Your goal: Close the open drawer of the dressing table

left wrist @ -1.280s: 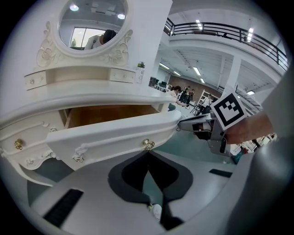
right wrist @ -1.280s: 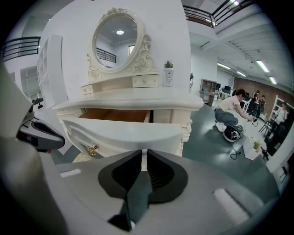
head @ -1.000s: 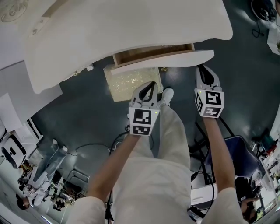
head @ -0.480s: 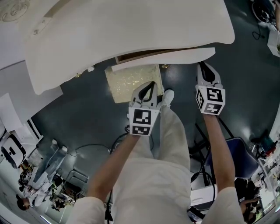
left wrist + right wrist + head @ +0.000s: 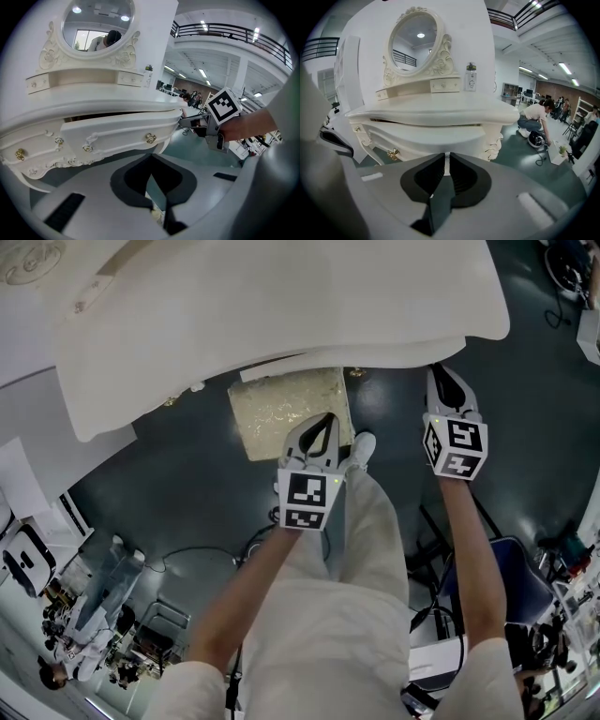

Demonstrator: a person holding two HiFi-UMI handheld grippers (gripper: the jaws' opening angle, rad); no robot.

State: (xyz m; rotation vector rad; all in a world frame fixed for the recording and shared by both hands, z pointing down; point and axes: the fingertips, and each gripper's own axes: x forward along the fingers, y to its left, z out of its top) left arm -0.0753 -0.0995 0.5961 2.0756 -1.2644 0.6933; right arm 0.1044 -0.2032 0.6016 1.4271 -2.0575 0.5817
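Drawer (image 5: 436, 138) has slid inward and sits nearly flush beneath the bench top (image 5: 281, 306). Right gripper (image 5: 441, 373), closed to a slit and empty, apparently touches its front. Left gripper (image 5: 324, 423) closed, held apart.

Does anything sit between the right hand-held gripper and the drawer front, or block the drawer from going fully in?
Nothing visible. The right hand-held gripper is at the drawer front, which sits slightly proud of the dressing table; its inside is hidden.

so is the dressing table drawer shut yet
Almost, not fully: the drawer front juts out slightly, with a dark gap above it under the tabletop.
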